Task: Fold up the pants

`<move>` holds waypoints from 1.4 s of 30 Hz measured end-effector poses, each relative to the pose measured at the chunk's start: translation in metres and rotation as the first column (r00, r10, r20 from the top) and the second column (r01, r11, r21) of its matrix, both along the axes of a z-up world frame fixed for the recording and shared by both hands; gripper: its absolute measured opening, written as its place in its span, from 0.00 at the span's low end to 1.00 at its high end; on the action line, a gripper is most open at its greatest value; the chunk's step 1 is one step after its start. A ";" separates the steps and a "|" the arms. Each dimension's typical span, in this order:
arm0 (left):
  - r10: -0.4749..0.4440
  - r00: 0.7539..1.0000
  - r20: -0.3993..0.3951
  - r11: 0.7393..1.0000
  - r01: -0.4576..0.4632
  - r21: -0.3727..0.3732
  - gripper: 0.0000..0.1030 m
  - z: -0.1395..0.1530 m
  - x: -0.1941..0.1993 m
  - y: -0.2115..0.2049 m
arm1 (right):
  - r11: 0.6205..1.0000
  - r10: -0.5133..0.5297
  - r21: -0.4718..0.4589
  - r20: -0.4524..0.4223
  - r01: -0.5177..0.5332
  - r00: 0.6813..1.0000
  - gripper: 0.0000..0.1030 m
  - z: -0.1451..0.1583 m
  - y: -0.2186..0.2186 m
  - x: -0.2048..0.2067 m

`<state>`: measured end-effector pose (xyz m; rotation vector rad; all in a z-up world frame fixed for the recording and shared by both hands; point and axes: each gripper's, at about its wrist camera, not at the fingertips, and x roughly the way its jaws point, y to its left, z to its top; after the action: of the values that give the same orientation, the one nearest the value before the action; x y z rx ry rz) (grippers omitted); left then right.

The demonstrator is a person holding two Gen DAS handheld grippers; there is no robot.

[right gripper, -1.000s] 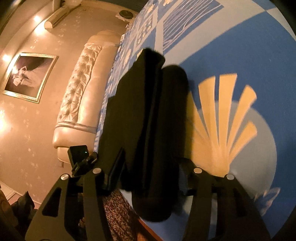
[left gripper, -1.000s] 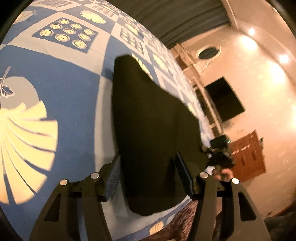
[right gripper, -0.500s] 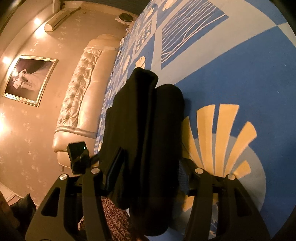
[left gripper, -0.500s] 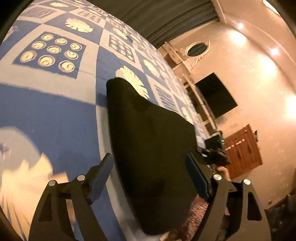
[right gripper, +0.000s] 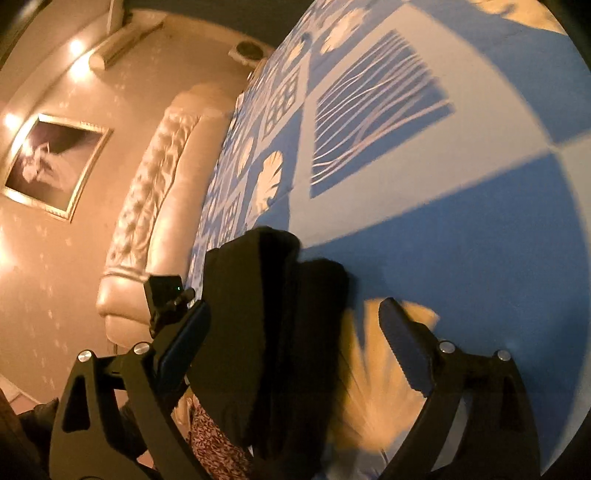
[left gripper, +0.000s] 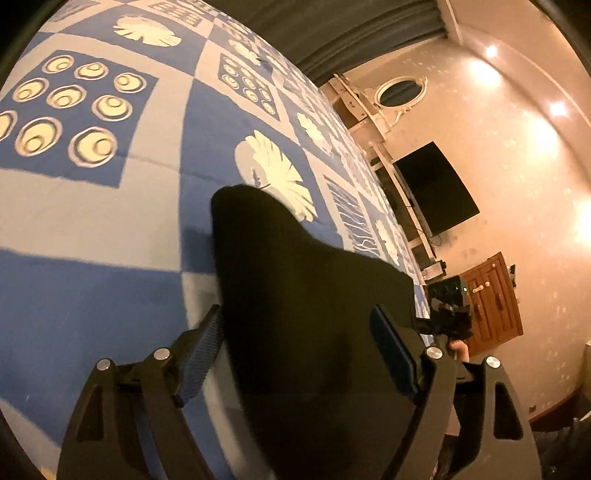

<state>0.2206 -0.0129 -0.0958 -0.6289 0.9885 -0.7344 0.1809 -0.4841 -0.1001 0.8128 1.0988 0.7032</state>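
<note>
Left wrist view: left claw [left gripper: 297, 350] wide, empty, black pants [left gripper: 306, 295] folded on the bed [left gripper: 92, 266] between its jaws, untouched; right wrist view: right claw [right gripper: 295, 343] opening, pants [right gripper: 273, 332] loose between its jaws; soft, limp cloth, probably best gripped at a folded edge.

Bedspread [left gripper: 110, 229]: blue and pale squares, printed with cream shells, rings and wavy lines.
Headboard [right gripper: 147, 206]: cream, tufted, at the bed's far end in the right wrist view.
Picture [right gripper: 51, 162]: gilt frame, on the wall beside the headboard.
Walls: pale, warm spotlights.
Curtain [left gripper: 332, 26]: dark, pleated.
Mirror [left gripper: 400, 90]: oval, white ornate frame.
Screen [left gripper: 436, 188]: dark, wall-mounted.
Cabinet [left gripper: 491, 299]: brown wood, low.
</note>
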 end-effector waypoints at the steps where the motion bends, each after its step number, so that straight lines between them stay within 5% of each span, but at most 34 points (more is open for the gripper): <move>1: 0.003 1.000 -0.003 1.000 -0.003 0.008 0.77 0.000 0.003 -0.002 | 1.000 0.015 0.000 -0.002 -0.015 1.000 0.90 0.000 0.006 0.006; 4: 0.006 1.000 -0.008 1.000 -0.005 0.017 0.77 -0.001 0.010 -0.004 | 0.999 0.049 -0.008 -0.007 -0.049 0.999 0.86 -0.002 0.019 0.016; 6: -0.005 1.000 -0.013 1.000 0.005 0.027 0.76 -0.002 0.015 -0.005 | 0.997 0.059 -0.051 -0.025 -0.060 0.998 0.54 -0.004 0.025 0.019; 8: -0.014 1.000 0.005 0.996 0.014 0.086 0.47 -0.002 0.017 -0.010 | 0.999 0.042 -0.031 -0.047 -0.043 0.998 0.47 -0.009 0.026 0.021; 11: -0.006 1.000 -0.010 0.996 0.007 0.086 0.36 -0.007 0.019 -0.005 | 1.000 0.027 -0.003 -0.029 -0.028 0.999 0.43 -0.008 0.027 0.021; 21: 0.042 0.999 0.031 0.993 -0.045 0.106 0.32 0.009 0.055 0.011 | 0.999 -0.010 0.046 0.016 0.009 1.000 0.39 -0.001 0.038 0.058; 27: 0.044 0.999 -0.006 0.998 -0.043 0.042 0.44 -0.007 0.057 0.020 | 0.999 -0.026 0.042 -0.018 0.027 1.000 0.46 -0.015 0.037 0.064; 32: 0.139 0.990 0.003 0.989 -0.139 0.058 0.73 0.008 0.042 0.030 | 0.998 -0.060 -0.026 0.000 0.060 0.998 0.64 -0.001 0.032 0.047; 35: 0.223 0.975 0.005 0.964 -0.222 0.147 0.81 0.017 0.018 0.036 | 0.979 -0.113 -0.168 0.032 0.117 0.993 0.74 0.012 0.028 0.019; 42: 0.341 0.939 0.044 0.901 -0.340 0.268 0.83 0.024 -0.076 0.040 | 0.913 -0.233 -0.323 0.086 0.248 0.969 0.80 0.022 0.030 -0.064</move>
<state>0.1441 0.0268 -0.0719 -0.5426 0.9309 -0.2794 0.1171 -0.4543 -0.0778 0.6236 1.0186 0.3142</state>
